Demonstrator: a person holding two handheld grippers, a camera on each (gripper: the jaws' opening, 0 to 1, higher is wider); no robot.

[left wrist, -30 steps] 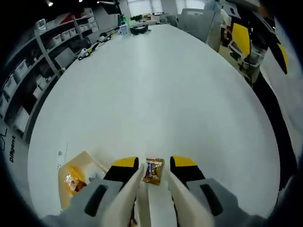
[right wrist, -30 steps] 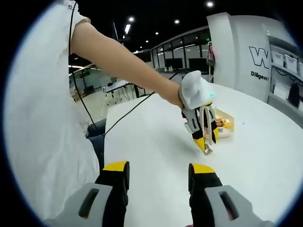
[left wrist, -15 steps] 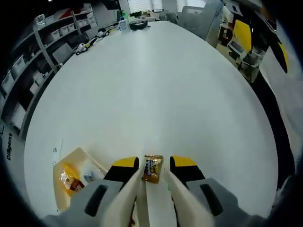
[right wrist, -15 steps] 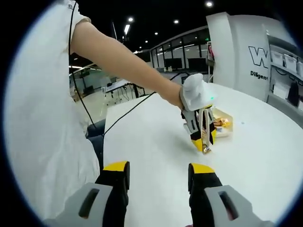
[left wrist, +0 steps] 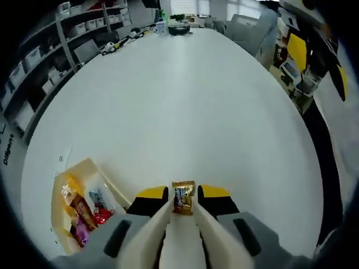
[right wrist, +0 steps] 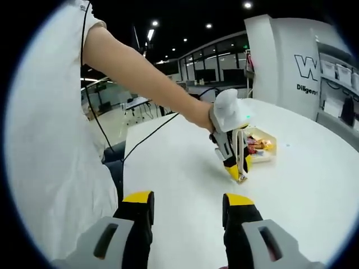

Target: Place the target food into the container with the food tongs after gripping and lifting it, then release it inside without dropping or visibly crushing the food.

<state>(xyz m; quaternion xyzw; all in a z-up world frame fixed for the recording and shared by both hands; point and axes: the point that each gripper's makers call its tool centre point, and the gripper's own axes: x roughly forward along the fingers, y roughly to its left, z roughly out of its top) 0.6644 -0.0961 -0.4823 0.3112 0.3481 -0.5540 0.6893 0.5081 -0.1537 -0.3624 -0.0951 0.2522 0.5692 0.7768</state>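
Lifted higher, left claw [left wrist: 183,197] grips candy [left wrist: 183,197] beside tray [left wrist: 61,178] (wrapped snacks inside); right claw [right wrist: 188,206] apart.

In the right gripper view a white wall panel [right wrist: 291,53] carries a large dark "W", cut off at the picture's edge, and beneath it smaller lettering that begins "Diligen". In the left gripper view, dark lettering reading "Diligent" runs along a pale surface [left wrist: 8,154] beside the shelving. The print on the gold candy wrapper [left wrist: 183,197] is too small to read.
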